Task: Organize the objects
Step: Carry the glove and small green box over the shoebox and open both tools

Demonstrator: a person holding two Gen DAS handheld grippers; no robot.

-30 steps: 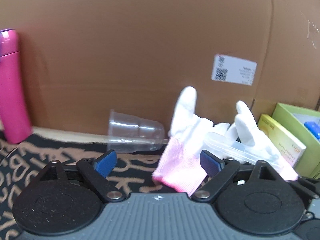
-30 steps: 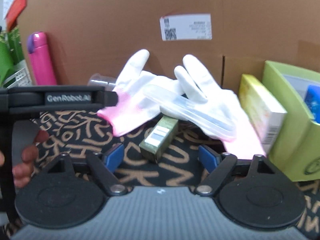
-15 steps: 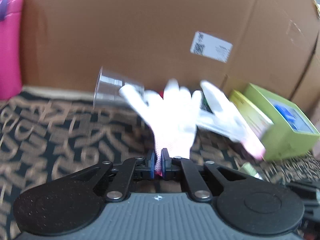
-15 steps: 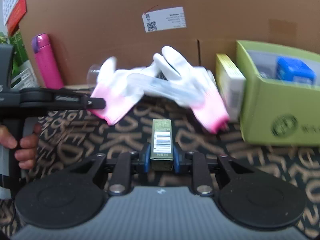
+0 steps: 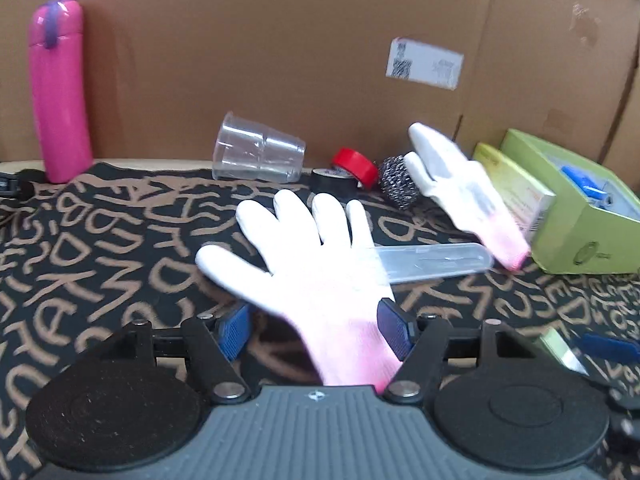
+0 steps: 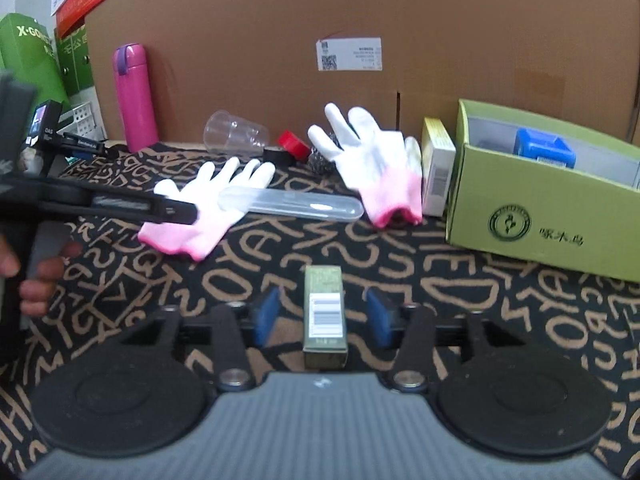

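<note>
Left gripper (image 5: 314, 330): jaws wide apart, astride cuff of near glove (image 5: 316, 264), gripping nothing. Right gripper (image 6: 322, 316): jaws wide apart, flanking small box (image 6: 324, 314), not touching. Second glove (image 6: 374, 164) leans beside green box (image 6: 532, 216); clear tube (image 6: 292, 204) across near glove.

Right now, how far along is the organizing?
Done: only the blue item sits in the green box.
In hand: nothing. The left gripper is open around a white glove; the right gripper is open around the small olive box.
Left: second glove, clear tube, plastic cup.
</note>
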